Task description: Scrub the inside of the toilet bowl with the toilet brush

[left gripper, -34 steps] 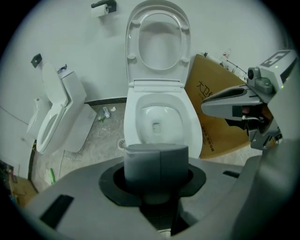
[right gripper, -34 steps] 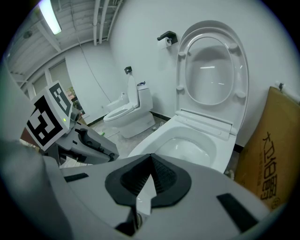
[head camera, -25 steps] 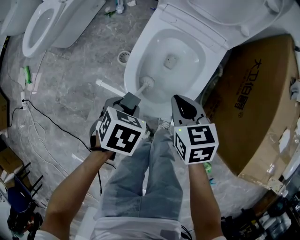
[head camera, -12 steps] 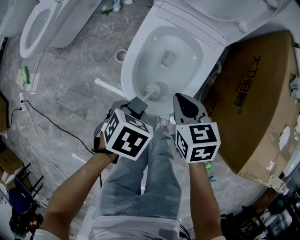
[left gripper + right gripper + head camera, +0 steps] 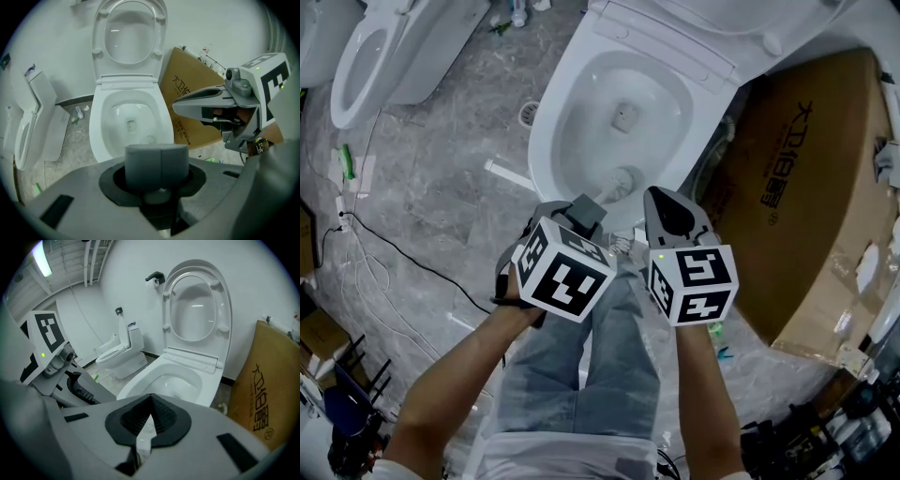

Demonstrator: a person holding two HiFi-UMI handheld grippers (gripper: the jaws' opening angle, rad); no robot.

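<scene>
The white toilet bowl point(image 5: 551, 112) stands open at the top of the head view, with its lid raised against the wall point(image 5: 130, 33). Inside it, low against the front wall, lies the brush head point(image 5: 624, 179). My left gripper point(image 5: 584, 212) hovers just in front of the rim and is shut on the grey brush handle point(image 5: 157, 161), which fills the gap between its jaws. Beside it on the right, my right gripper point(image 5: 669, 212) is shut and holds nothing. It points at the bowl point(image 5: 185, 369) from above the front rim.
A large brown cardboard box point(image 5: 811, 187) leans right of the toilet. A second toilet point(image 5: 366, 52) stands at far left. Cables point(image 5: 394, 253), a white rod point(image 5: 508, 174) and a floor drain point(image 5: 528, 113) lie on the grey floor. The person's jeans-clad legs point(image 5: 609, 356) are below the grippers.
The brush head has swept rightward along the bowl's front wall. My left gripper has moved right with it, closer to the right gripper, which has hardly moved.
</scene>
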